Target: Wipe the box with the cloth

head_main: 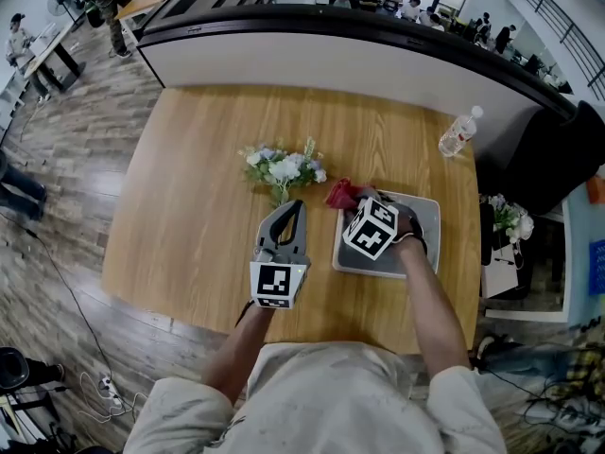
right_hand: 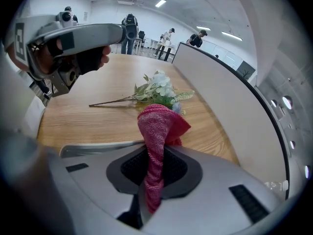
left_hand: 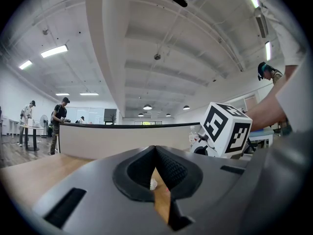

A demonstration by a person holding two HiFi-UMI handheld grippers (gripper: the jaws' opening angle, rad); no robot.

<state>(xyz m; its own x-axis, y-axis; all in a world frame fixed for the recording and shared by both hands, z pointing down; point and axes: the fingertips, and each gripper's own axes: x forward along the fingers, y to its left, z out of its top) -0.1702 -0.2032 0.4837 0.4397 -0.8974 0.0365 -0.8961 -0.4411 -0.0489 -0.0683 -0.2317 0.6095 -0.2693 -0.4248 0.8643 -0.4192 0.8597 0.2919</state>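
While tight in right hand-held gripper (right_hand: pixel 152 170), cloth (right_hand: pixel 159 126) at box's (head_main: pixel 423 219) corner.

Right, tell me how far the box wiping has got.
Done: the right claw is shut on the red cloth. In hand: the cloth is at the far left corner of the grey box. Left: the wiping itself; no wiped area is evident. The left claw is shut, empty, beside the box.

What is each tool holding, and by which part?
The right tool pinches the red cloth around its bunched middle, a rounded fold sticking out beyond the jaws. The left tool is shut and holds nothing.
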